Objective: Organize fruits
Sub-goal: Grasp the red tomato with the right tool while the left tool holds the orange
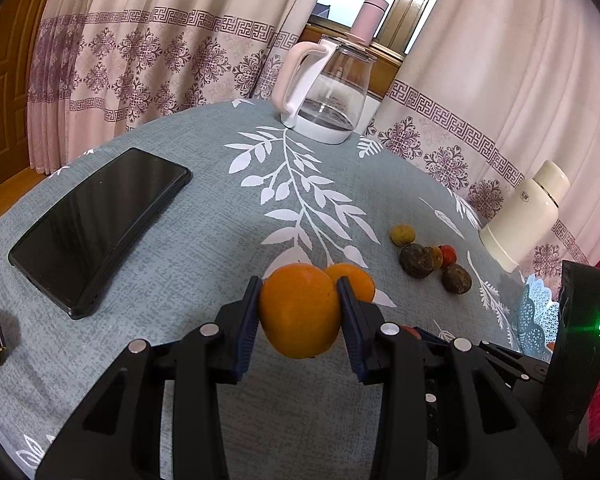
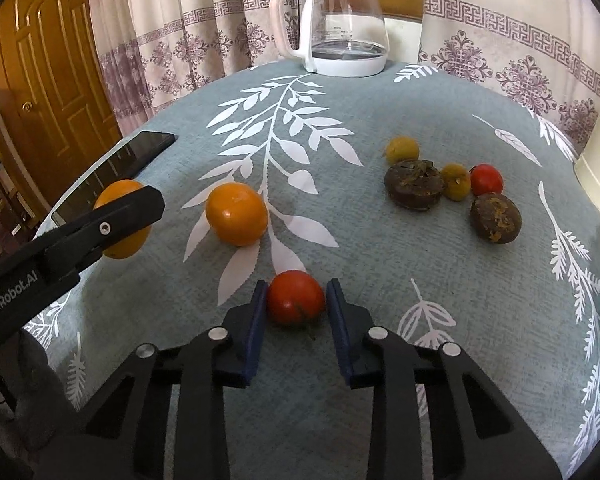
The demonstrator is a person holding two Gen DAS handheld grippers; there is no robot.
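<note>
Up close, the left hand-held gripper [image 1: 299, 312] is clamping a smooth, bright orange [image 1: 300, 310] between its blue pads, carrying it clear above the desk [image 1: 204, 220]. Just beyond it, a second orange [image 2: 236, 213] is resting on the grey leaf-print cloth. Meanwhile the right hand-held gripper [image 2: 296, 300] is sitting low on the desk with its jaws drawn in against a glossy red tomato [image 2: 295, 298], both pads touching its sides. Farther right, a loose cluster is lying together: two dark, wrinkled brown fruits [image 2: 414, 184], two small yellow ones [image 2: 402, 150] and a smaller red tomato [image 2: 486, 179]. A black phone [image 1: 100, 228] is lying at the left, and a glass kettle [image 2: 340, 28] is standing at the far edge.
</note>
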